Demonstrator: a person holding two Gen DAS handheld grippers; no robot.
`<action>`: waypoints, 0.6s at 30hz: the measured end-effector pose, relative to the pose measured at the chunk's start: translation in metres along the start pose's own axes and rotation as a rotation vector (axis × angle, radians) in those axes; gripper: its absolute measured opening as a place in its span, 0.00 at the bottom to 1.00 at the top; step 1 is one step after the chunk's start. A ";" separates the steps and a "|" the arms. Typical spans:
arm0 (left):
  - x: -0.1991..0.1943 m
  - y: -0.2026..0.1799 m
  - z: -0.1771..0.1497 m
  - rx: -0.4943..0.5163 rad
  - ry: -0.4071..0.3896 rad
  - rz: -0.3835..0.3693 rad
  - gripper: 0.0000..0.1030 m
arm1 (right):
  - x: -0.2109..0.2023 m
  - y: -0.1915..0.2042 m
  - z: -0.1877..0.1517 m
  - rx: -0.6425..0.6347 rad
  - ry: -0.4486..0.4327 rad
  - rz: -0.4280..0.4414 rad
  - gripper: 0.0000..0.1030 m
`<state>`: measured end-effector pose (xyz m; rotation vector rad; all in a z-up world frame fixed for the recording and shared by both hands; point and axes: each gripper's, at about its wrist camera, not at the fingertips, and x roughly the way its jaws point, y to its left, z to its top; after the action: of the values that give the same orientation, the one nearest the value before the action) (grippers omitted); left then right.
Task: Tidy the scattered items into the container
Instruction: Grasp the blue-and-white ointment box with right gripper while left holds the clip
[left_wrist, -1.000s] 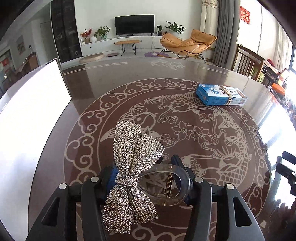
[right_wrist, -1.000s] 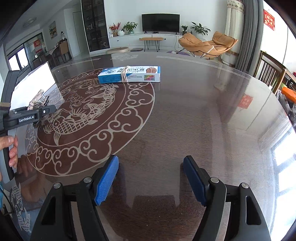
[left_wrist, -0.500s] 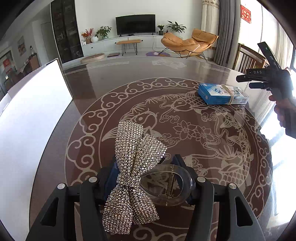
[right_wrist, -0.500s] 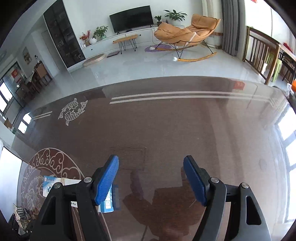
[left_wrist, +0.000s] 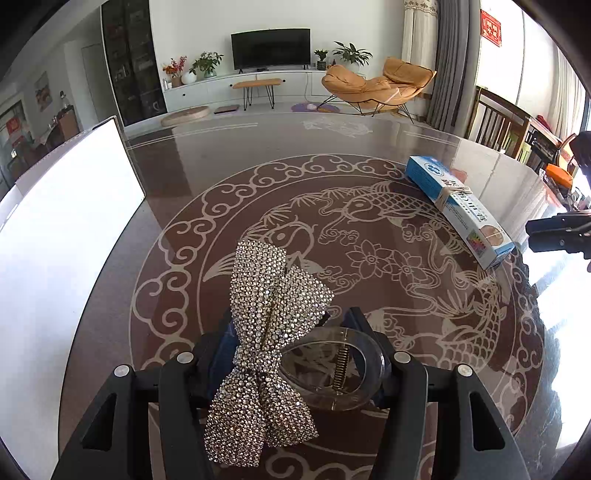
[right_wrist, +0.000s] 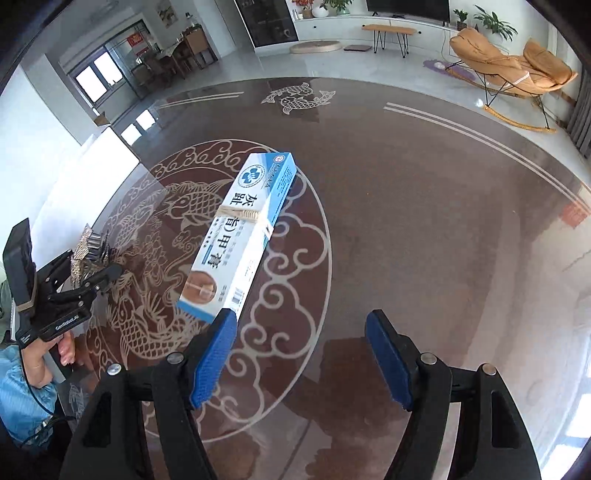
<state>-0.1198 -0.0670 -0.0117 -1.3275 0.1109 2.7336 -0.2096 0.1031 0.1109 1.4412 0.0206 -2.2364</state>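
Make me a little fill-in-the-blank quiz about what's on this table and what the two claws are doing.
1. The left claw is clamped on a clear hair clip with a sparkly ____.
2. The right claw is open and holds ____.
3. The blue and white box has a ____ band wrapped round its middle.
4. The table is decorated with a ____ drawing.

Missing words: bow; nothing; rubber; fish

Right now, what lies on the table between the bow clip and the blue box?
Nothing: in the left wrist view only bare patterned table runs from the bow clip to the blue box.
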 end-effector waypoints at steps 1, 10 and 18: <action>0.000 0.000 0.000 0.000 0.000 0.001 0.58 | -0.006 0.003 -0.014 -0.005 -0.022 0.021 0.72; -0.001 0.005 -0.001 0.002 0.001 0.008 0.59 | 0.018 0.075 -0.035 -0.115 -0.124 -0.110 0.73; -0.003 0.004 -0.001 -0.005 0.003 0.010 0.61 | 0.062 0.086 0.030 0.039 -0.184 -0.312 0.77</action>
<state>-0.1182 -0.0715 -0.0099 -1.3359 0.1112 2.7420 -0.2216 -0.0045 0.0911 1.3198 0.1519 -2.6283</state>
